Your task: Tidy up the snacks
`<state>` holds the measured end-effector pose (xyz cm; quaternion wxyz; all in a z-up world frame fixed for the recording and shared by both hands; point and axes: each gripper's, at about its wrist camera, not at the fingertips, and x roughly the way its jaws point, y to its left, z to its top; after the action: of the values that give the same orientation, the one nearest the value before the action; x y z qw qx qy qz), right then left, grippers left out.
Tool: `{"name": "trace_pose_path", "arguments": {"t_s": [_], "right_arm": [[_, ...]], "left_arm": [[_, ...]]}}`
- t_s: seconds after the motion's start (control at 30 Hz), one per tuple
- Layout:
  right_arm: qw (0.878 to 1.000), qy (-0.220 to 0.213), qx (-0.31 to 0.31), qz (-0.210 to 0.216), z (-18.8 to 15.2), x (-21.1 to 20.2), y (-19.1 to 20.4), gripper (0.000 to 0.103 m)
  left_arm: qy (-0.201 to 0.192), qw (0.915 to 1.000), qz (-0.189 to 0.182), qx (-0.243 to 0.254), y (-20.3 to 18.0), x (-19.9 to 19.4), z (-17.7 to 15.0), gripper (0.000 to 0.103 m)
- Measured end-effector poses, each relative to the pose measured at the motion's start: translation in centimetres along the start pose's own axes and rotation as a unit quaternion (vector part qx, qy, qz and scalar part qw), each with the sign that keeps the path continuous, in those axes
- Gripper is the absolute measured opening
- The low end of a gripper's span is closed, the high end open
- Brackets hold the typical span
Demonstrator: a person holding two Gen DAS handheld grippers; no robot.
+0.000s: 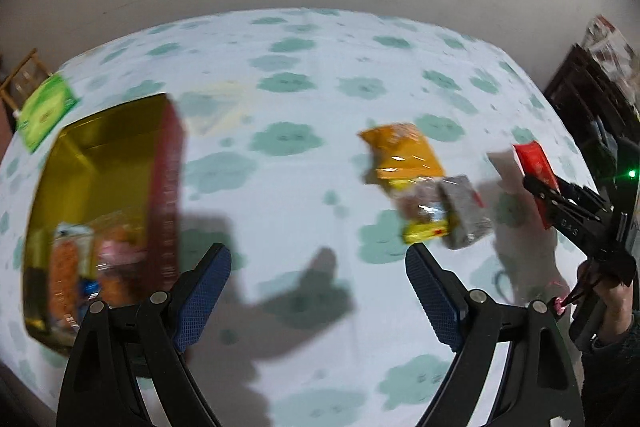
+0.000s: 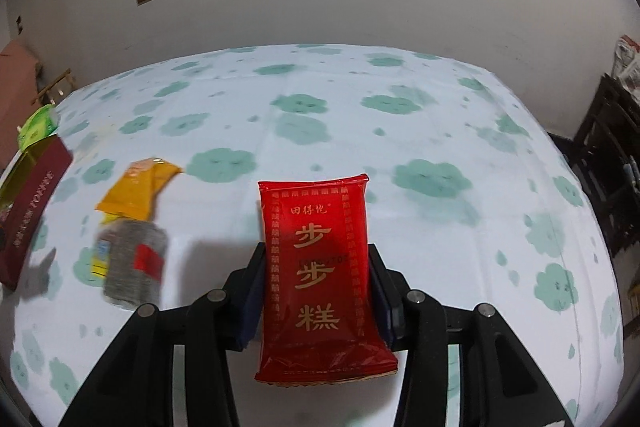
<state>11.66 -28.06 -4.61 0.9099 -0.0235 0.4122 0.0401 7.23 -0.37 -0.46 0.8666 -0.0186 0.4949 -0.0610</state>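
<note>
My right gripper (image 2: 316, 287) is shut on a red snack packet (image 2: 320, 267) with gold characters, held upright above the table; the same packet (image 1: 534, 167) and gripper (image 1: 550, 197) show at the right of the left wrist view. My left gripper (image 1: 318, 291) stands open over bare cloth with nothing between its fingers. To its left lies an open tin box (image 1: 100, 167), gold inside with dark red walls, holding several snacks. An orange packet (image 1: 402, 151), a yellow-edged packet (image 1: 424, 231) and a grey packet (image 1: 464, 215) lie together on the cloth.
The table (image 2: 360, 147) wears a white cloth with green cloud prints. A green packet (image 1: 46, 111) lies at its far left edge, behind the tin. Dark shelving (image 2: 612, 155) stands at the right, a wall with a wood-framed window behind. A person's hand (image 1: 612, 303) holds the right gripper.
</note>
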Motion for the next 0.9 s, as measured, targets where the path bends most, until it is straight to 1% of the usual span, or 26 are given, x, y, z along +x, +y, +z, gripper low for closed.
{"name": "trace_pose_path", "arguments": {"t_s": [0.03,0.1,0.17,0.23,0.33,0.43,0.53,0.67,0.73,0.83,0.9], "right_arm": [[1.0,-0.001,0.001,-0.001,-0.1,0.1,-0.2,0.046],[1.0,-0.003,0.007,-0.002,-0.3,0.2,-0.8,0.046],[1.0,0.0,0.009,-0.004,-0.5,0.5,-1.3,0.046],[1.0,0.001,0.013,-0.005,-0.9,0.6,-1.9,0.046],[1.0,0.01,0.027,0.001,-1.4,0.9,-2.6,0.046],[0.999,0.005,0.04,0.011,-1.5,0.7,-3.2,0.046],[0.999,0.013,0.039,0.011,-1.5,1.0,-3.1,0.046],[0.999,0.015,0.033,0.013,-1.5,1.1,-2.8,0.047],[0.999,0.015,0.032,0.014,-1.5,1.1,-2.8,0.048],[0.999,0.015,0.034,0.017,-1.4,1.1,-3.0,0.048],[0.999,0.015,0.034,0.018,-1.4,1.1,-2.9,0.049]], "left_arm": [[0.004,0.9999,-0.009,0.008,-0.9,0.6,0.2,0.082],[0.011,0.9997,-0.013,0.015,-2.0,1.3,0.3,0.078],[0.02,0.9993,-0.024,0.022,-3.0,2.2,0.5,0.071],[0.033,0.9985,-0.036,0.023,-3.8,3.1,0.8,0.062],[0.038,0.9977,-0.053,0.016,-4.3,3.7,1.1,0.052],[0.049,0.9965,-0.068,0.006,-4.7,4.6,1.7,0.047],[0.053,0.9954,-0.079,-0.001,-5.0,5.0,2.0,0.045],[0.055,0.9959,-0.072,0.0,-5.7,5.9,2.4,0.043],[0.059,0.9957,-0.071,-0.002,-5.7,6.5,2.6,0.037],[0.065,0.9952,-0.074,-0.004,-5.9,7.2,2.9,0.034],[0.066,0.9956,-0.067,-0.001,-6.1,7.7,3.1,0.032]]}}
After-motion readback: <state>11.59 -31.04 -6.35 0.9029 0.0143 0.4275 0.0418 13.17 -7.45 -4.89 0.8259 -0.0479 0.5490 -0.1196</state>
